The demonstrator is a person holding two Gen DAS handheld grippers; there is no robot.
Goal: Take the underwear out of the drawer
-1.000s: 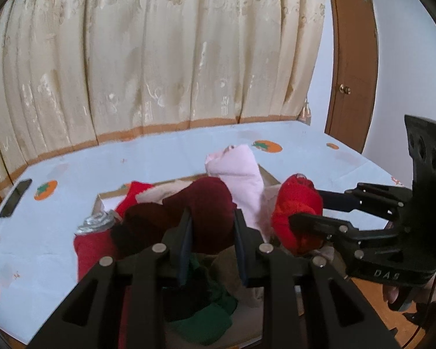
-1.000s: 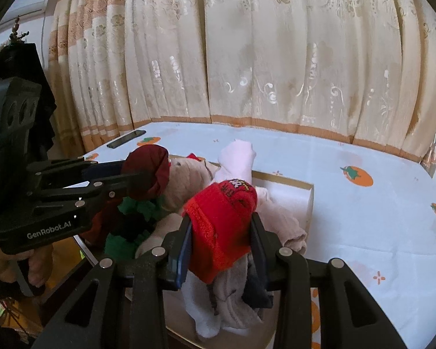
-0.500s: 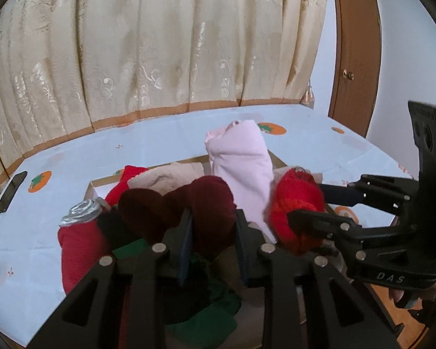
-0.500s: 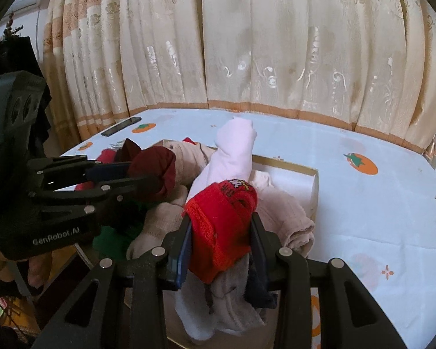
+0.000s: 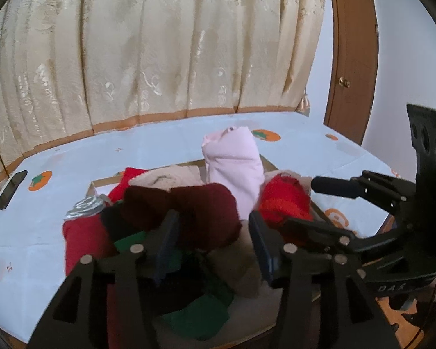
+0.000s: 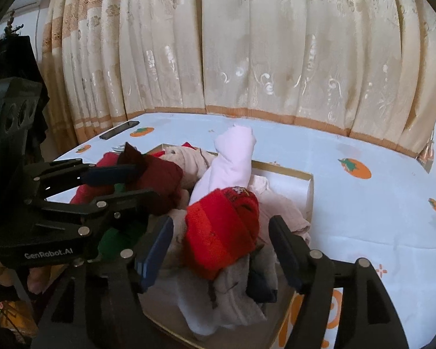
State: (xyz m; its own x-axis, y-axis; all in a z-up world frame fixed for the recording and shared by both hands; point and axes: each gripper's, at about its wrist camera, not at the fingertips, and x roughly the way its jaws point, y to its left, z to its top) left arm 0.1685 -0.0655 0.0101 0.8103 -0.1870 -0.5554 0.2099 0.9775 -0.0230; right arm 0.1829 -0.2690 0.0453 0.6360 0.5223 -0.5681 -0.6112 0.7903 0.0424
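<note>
Risk: both garments sit loosely atop the heaped pile in the shallow cardboard drawer box (image 6: 308, 192); a lift now would likely miss or snag neighbouring cloth and tip the upright pale pink rolled garment (image 6: 232, 157).

Nearest, at the box's front edge, the right gripper (image 6: 221, 242) stands wide open, its jaws flanking the bright red knitted underwear (image 6: 222, 232) without clamping it. The left gripper (image 5: 210, 237) is likewise spread around the dark maroon knitted garment (image 5: 206, 212), gripping nothing. Beyond, the white persimmon-print cloth (image 6: 363, 203) reaches the cream curtain (image 6: 247, 43).

Rolled underwear (image 6: 222, 232) heaped in drawer (image 6: 309, 192)
</note>
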